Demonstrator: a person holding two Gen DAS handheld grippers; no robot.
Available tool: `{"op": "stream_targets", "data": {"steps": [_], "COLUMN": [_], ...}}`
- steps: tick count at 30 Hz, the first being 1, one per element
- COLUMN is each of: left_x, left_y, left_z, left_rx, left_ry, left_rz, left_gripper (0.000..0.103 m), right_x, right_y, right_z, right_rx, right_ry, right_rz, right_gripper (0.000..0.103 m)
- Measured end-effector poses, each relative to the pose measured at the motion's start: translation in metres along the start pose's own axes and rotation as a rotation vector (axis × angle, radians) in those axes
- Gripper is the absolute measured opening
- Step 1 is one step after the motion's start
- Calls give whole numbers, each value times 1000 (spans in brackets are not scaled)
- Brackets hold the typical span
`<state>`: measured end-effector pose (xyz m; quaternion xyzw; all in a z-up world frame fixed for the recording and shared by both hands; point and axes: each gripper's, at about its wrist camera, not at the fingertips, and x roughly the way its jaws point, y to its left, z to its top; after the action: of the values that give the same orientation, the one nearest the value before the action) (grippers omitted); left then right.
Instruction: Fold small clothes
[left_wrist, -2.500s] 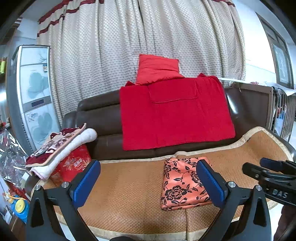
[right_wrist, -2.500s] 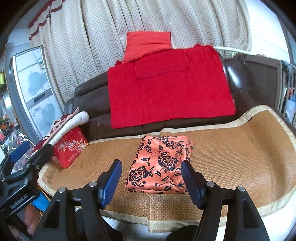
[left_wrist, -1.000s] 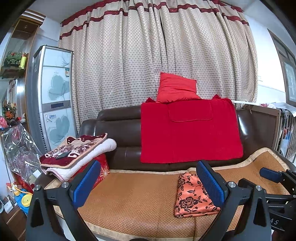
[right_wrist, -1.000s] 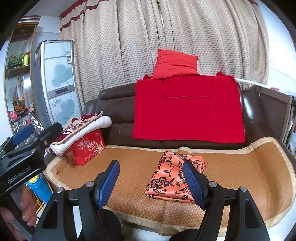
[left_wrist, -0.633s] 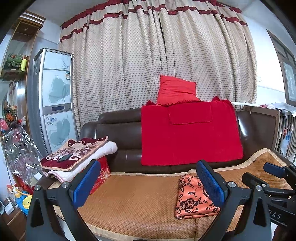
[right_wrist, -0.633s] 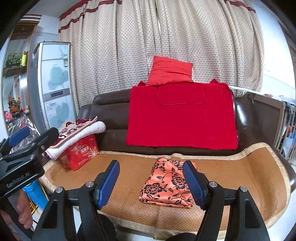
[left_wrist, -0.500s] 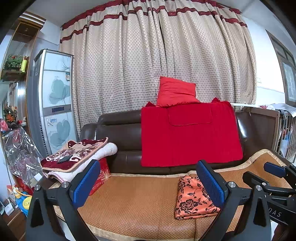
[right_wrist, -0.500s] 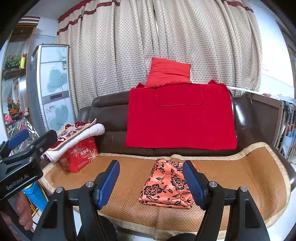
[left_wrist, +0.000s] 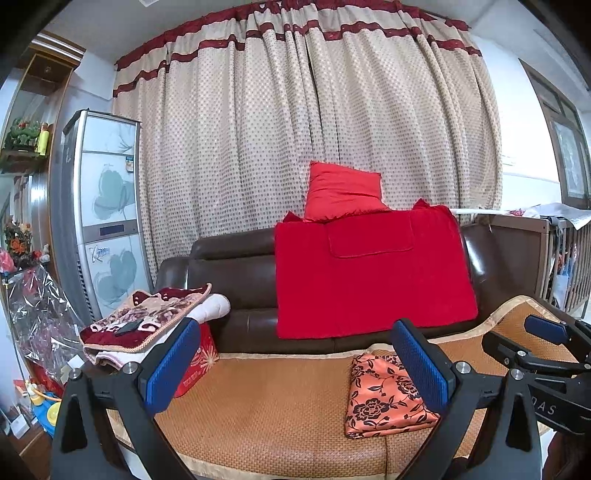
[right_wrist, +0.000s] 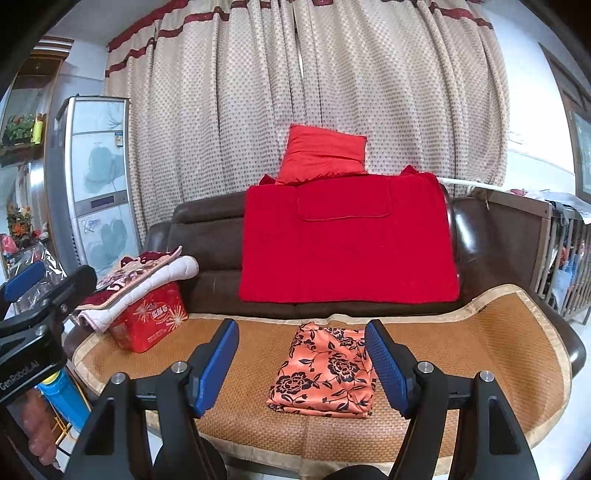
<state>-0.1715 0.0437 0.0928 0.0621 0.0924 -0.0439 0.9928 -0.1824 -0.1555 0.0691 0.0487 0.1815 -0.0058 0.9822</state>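
One folded orange floral garment (right_wrist: 323, 373) sits on the woven sofa mat (right_wrist: 480, 354), nothing touching it. Right gripper (right_wrist: 301, 363) and left gripper (left_wrist: 295, 363) both hang back with jaws spread wide, empty. "GenRobot.AI" reads on the left one's body; the red box (right_wrist: 151, 321) has writing I can't make out.
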Motion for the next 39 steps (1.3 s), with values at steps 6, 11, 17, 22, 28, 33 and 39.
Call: {"op": "stream_targets", "data": {"steps": [6, 11, 17, 22, 28, 33, 39], "left_x": [-7, -10, -11, -11, -2, 6, 13], "left_y": [1, 1, 2, 1, 2, 3, 4], "left_z": [2, 3, 4, 4, 1, -2, -5], "left_rx": [1, 4, -4, -3, -2, -7, -7], "left_ry": [-12, -16, -21, -16, 2, 24, 36], "left_rz": [-2, 0, 7, 11, 10, 10, 14], "left_gripper": [103, 103, 103, 103, 103, 103, 103], "right_x": [-7, -13, -17, -15, -10, -4, 3], "right_y": [-5, -8, -10, -11, -14, -16, -14], "right_z": [2, 3, 5, 4, 2, -1, -1], "right_rx": [7, 18, 13, 15, 24, 24, 23], "right_ry": [-14, -24, -32, -26, -13, 0, 11], "right_rz": [-14, -25, -21, -20, -27, -27, -32], "right_gripper": [74, 74, 76, 76, 76, 76, 76]}}
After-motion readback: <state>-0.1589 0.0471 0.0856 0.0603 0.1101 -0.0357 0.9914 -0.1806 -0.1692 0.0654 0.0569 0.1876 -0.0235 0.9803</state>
